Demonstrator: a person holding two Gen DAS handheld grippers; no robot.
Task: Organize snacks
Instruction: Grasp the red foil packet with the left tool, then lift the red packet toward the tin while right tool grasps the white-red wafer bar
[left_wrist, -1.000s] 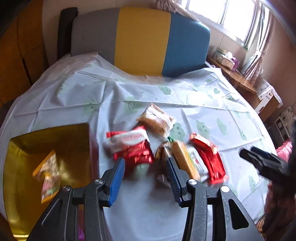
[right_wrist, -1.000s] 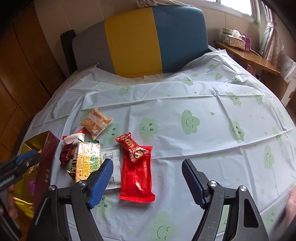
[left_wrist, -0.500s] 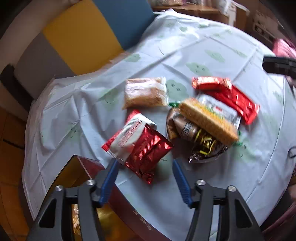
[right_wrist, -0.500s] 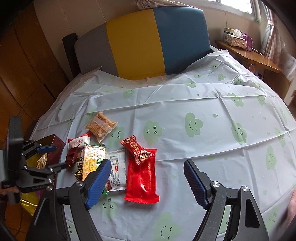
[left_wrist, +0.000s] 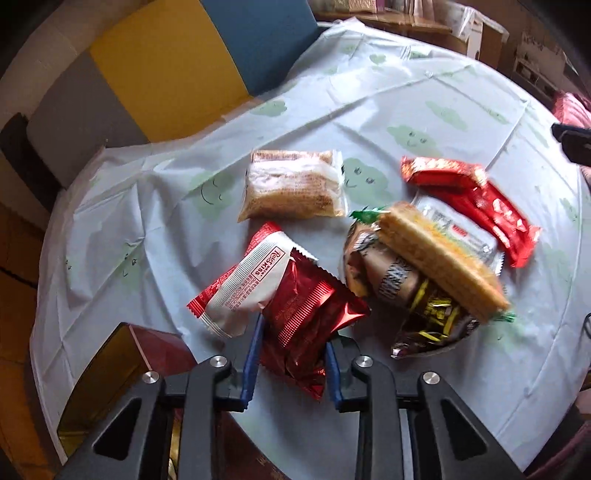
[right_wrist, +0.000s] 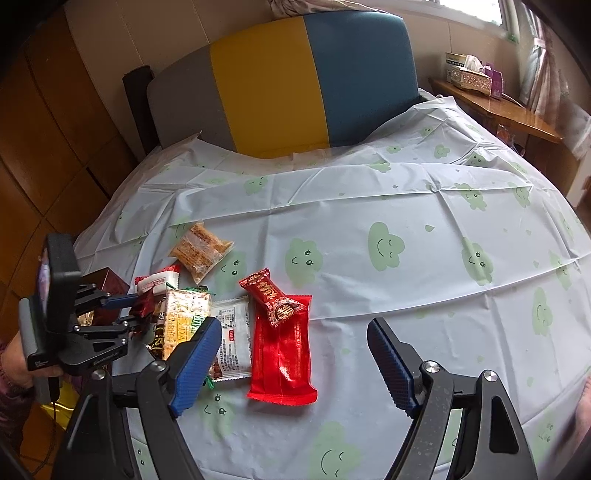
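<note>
Your left gripper (left_wrist: 291, 354) has just closed, and its blue pads now pinch the dark red foil packet (left_wrist: 306, 314) at the near edge of the snack pile, beside the red and gold box (left_wrist: 110, 369). That packet lies partly under a white and red packet (left_wrist: 247, 284) on the cloud-print cloth (left_wrist: 369, 92). Your right gripper (right_wrist: 291, 363) hangs wide and empty above the cloth, with the long red packet (right_wrist: 282, 354) between its fingers in the right wrist view.

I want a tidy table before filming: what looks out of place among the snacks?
The snacks lie heaped, not sorted: a cracker pack rests tilted across a brown wrapper. The left gripper is shut on a dark red foil packet, crumpling it.
</note>
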